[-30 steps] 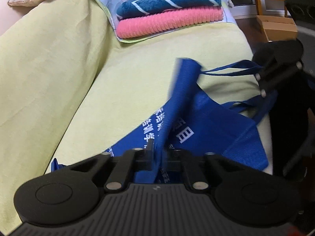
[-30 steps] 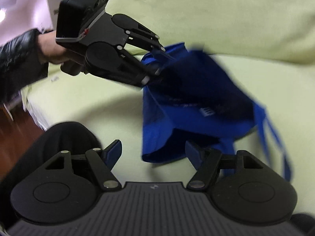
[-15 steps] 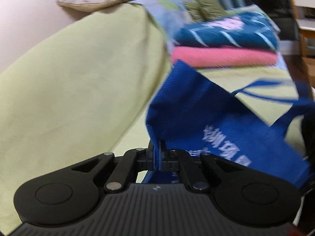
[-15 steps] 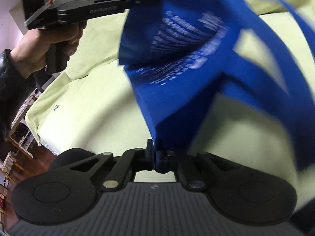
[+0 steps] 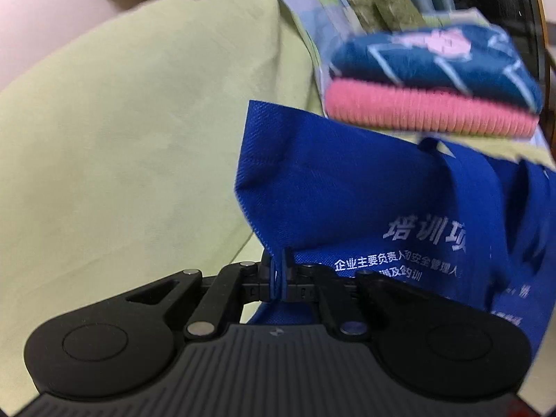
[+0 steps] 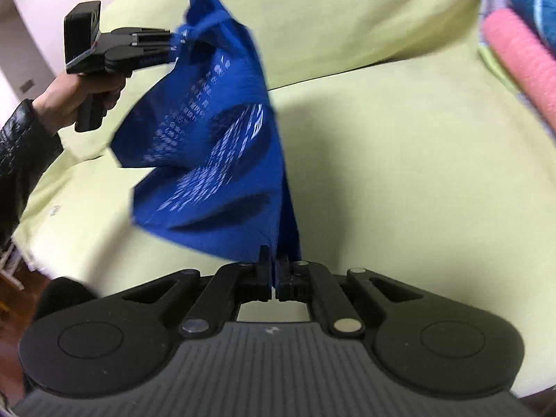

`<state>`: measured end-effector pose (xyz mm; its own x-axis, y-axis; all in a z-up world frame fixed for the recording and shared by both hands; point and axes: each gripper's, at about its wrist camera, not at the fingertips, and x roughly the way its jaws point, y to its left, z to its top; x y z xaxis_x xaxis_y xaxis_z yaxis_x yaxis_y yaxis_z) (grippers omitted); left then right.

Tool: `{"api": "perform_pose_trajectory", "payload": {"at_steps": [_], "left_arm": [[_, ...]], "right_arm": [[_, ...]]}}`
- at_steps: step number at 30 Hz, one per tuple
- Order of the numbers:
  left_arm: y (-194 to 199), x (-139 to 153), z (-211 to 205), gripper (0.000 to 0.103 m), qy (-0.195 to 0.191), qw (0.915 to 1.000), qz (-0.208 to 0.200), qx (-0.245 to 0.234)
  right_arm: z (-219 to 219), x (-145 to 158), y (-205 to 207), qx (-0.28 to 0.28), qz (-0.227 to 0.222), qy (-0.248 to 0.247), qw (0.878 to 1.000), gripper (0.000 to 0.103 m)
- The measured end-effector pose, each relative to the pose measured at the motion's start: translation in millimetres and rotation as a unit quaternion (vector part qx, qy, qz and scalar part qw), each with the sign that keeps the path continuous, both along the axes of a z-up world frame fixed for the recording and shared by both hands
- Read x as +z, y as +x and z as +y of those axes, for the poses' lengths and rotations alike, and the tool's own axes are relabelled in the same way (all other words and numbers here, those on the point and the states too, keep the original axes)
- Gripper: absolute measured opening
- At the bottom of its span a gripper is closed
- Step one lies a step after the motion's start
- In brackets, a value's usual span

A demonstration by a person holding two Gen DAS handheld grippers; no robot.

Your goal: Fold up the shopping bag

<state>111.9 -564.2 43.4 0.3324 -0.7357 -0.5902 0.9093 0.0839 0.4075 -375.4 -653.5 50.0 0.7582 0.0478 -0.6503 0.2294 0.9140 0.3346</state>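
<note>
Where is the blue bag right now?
The blue bag hangs in the air above the green sofa, pinched between the left gripper and right gripper.

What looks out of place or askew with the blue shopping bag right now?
The blue non-woven shopping bag hangs crumpled and twisted in the air between the left gripper and right gripper, not flat on the green-covered sofa. No tears or damage show.
</note>
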Motion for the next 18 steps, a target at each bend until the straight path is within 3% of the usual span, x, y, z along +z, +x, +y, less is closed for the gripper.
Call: {"api": "perform_pose_trajectory", "payload": {"at_steps": [1,3,5,6,8,12,16,18], "left_arm": [[2.1,-8.5,-11.0,0.017,0.008,0.9999,-0.007,0.001],[7.3,-23.8,-28.8,0.032,0.017,0.9994,-0.030,0.010],[15.7,-36.9,-42.2,0.036,0.023,0.9966,-0.073,0.030],[20.3,-42.1,-47.2,0.043,0.025,0.9942,-0.097,0.041],[32.9,-44.4,-51.9,0.043,0.019,0.9915,-0.113,0.062],[53.4,-20.5,-27.7,0.047,-0.015,0.9959,-0.028,0.085],[50.4,11.7,26.0,0.054,-0.043,0.9949,0.042,0.081],[42.6,26.7,62.2,0.070,-0.054,0.9927,0.098,0.046]], "right_arm": [[-5.7,-2.8,0.8,-0.010,0.004,-0.004,1.000,0.002],[-16.7,-10.6,1.5,-0.031,0.011,-0.009,0.999,0.002],[-25.5,-17.4,5.3,-0.050,0.020,-0.013,0.998,0.002],[-29.7,-20.7,7.4,-0.060,0.025,-0.015,0.998,0.002],[-34.8,-29.6,12.3,-0.075,0.031,-0.020,0.997,0.002],[-41.0,-38.9,18.2,-0.088,0.033,-0.024,0.995,0.003],[-39.8,-41.9,18.5,-0.096,0.029,-0.026,0.995,0.004],[-38.9,-38.4,20.3,-0.101,0.026,-0.029,0.994,0.004]]}}
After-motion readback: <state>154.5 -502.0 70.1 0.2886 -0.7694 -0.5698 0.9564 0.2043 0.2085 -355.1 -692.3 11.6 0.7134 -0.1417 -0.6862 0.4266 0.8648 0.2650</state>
